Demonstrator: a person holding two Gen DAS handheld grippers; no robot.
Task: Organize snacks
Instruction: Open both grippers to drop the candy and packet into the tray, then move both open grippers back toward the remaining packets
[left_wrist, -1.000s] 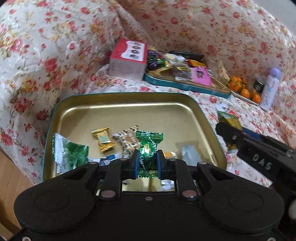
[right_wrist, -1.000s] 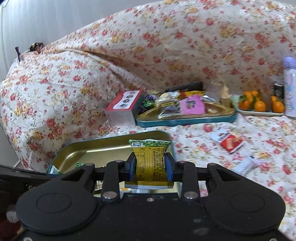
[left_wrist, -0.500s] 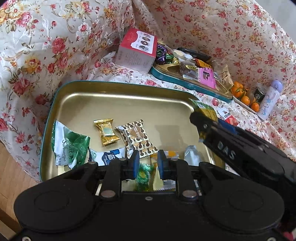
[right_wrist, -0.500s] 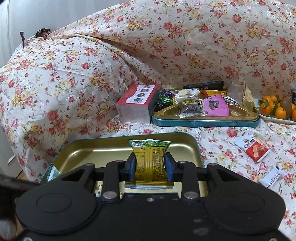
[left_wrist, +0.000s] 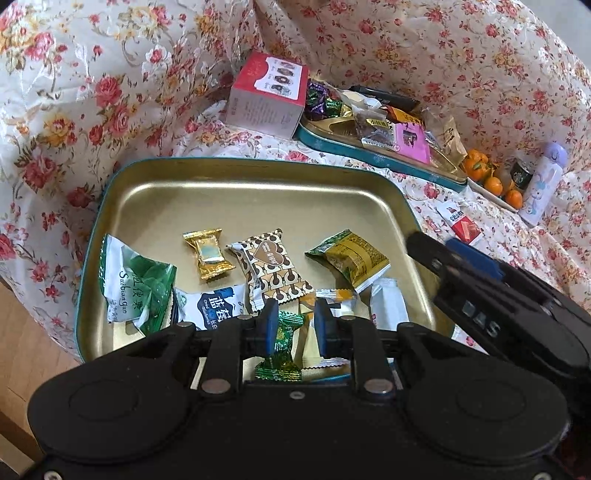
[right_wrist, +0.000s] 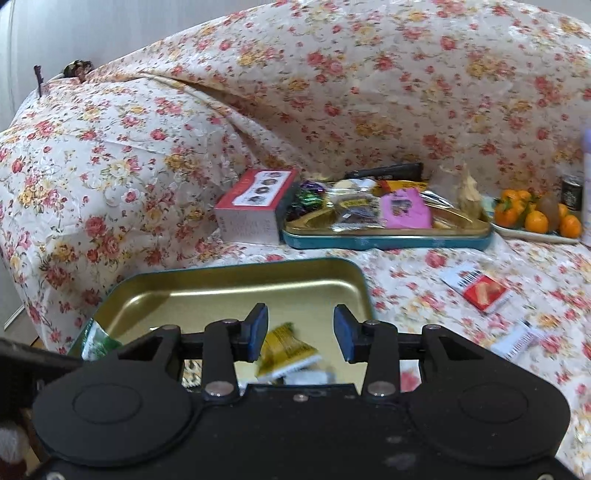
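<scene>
Right wrist view is showing the right hand-held gripper (right_wrist: 300, 330) opening its jaws over the tin (right_wrist: 221, 291), the yellow packet (right_wrist: 286, 350) lying loose inside, while the left hand-held gripper (left_wrist: 295, 325), spread, is straddling a green candy (left_wrist: 282, 343); both should be lifting straight up, clear of wrappers.
</scene>
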